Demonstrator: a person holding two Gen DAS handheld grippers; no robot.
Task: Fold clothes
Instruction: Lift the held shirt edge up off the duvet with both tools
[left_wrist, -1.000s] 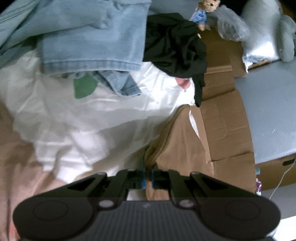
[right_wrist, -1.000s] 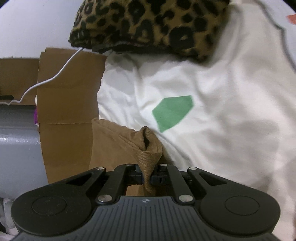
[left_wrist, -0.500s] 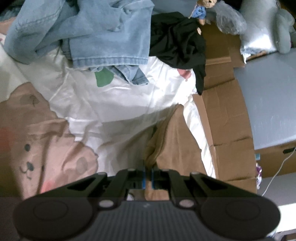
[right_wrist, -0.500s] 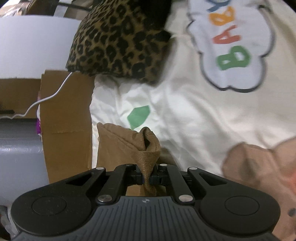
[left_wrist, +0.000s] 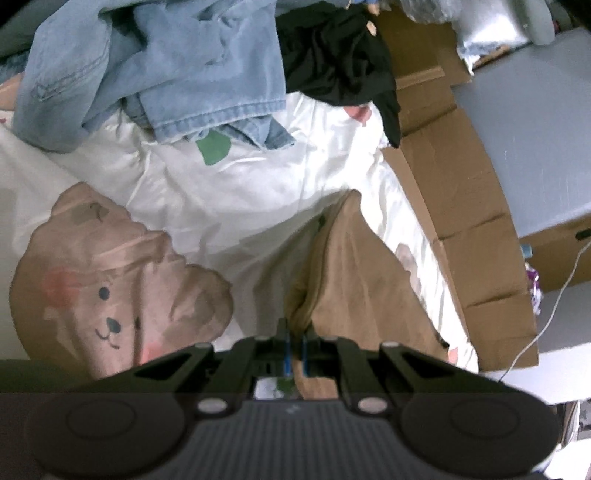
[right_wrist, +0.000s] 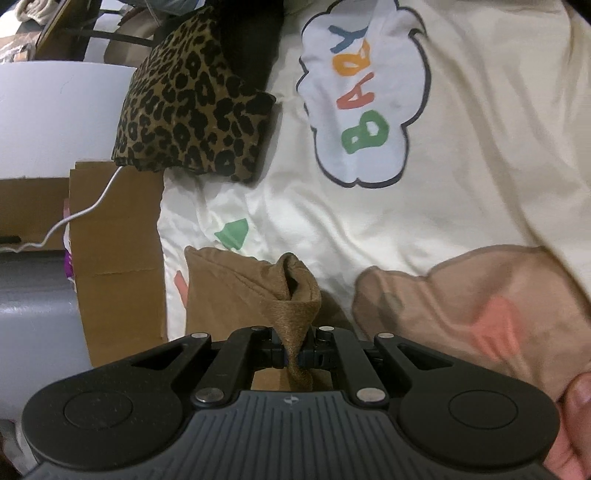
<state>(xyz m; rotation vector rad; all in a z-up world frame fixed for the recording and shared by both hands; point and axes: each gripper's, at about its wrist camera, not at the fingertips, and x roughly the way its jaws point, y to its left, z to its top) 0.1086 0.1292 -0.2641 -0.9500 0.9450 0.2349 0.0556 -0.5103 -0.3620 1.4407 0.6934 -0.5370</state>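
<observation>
left wrist view, nearest: the left gripper (left_wrist: 294, 356) has its jaws closed to a narrow slit on an edge of the tan garment (left_wrist: 354, 280). from that pinch the cloth runs away from the camera as a long, partly doubled panel lying on the white sheet (left_wrist: 258, 192), close to the sheet's edge beside the cardboard (left_wrist: 472, 206). a printed bear face (left_wrist: 110, 288) on the sheet lies to the other side.

right wrist view, nearest: the right gripper (right_wrist: 299, 356) is likewise clamped, with a twisted corner of the tan garment (right_wrist: 229, 291) bunched between its jaws. the rest of the piece sags down to the sheet, loose and creased. a hand (right_wrist: 569, 435) shows at the frame's edge.

farther off: a heap of denim (left_wrist: 177, 70) and a black garment (left_wrist: 340, 62) lie crumpled at the far side of the sheet, neither folded. a leopard-print piece (right_wrist: 192, 107) sits beyond the tan one; whether it is folded cannot be told. no tidy folded stack appears in either view.

judgement: the tan garment is held at two points and is mid-handling, not yet a flat, squared fold; whether it is being spread out or brought over on itself the pictures do not settle. at least the denim and the black garment remain to be done.
</observation>
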